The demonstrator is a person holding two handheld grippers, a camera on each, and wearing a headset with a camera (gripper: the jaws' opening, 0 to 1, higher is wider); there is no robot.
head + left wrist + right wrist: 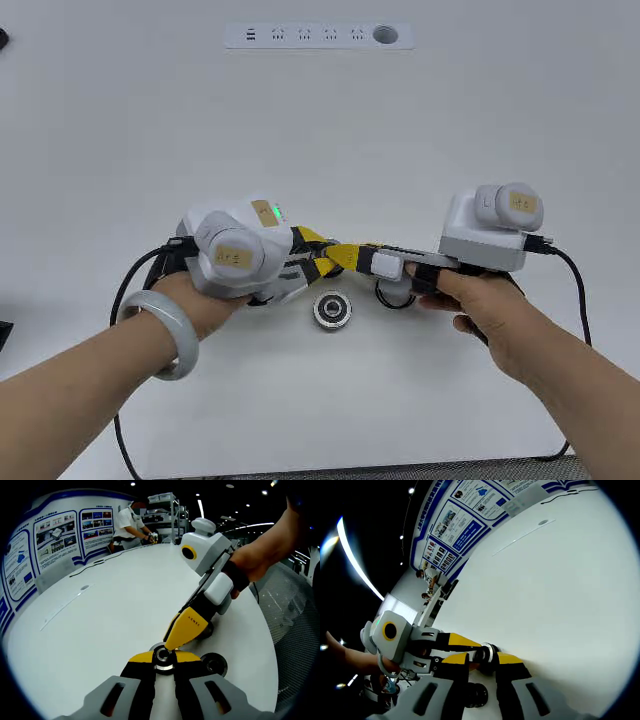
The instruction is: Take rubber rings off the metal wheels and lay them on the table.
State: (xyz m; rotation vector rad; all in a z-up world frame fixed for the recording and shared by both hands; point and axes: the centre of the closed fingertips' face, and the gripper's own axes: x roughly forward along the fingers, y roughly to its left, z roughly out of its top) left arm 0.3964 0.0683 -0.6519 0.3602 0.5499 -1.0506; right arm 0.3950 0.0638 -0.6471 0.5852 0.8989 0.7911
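Note:
Both grippers meet over the middle of the white table [400, 150]. A small metal wheel [162, 656] with a black rubber ring sits between the yellow-tipped jaws of my left gripper [163, 660], which is shut on it. My right gripper [484, 658] comes in from the opposite side and is shut on the same wheel's black ring [481, 655]. In the head view, the left gripper [320, 264] and right gripper [338, 258] cross tips and hide the wheel. A second wheel [332, 309] with its ring on lies on the table just below them.
A loose black ring [396, 297] lies on the table under the right gripper's body. A white power strip [318, 36] sits at the far edge. Black cables trail off both grippers toward the near table edge [400, 466]. People stand far off [131, 526].

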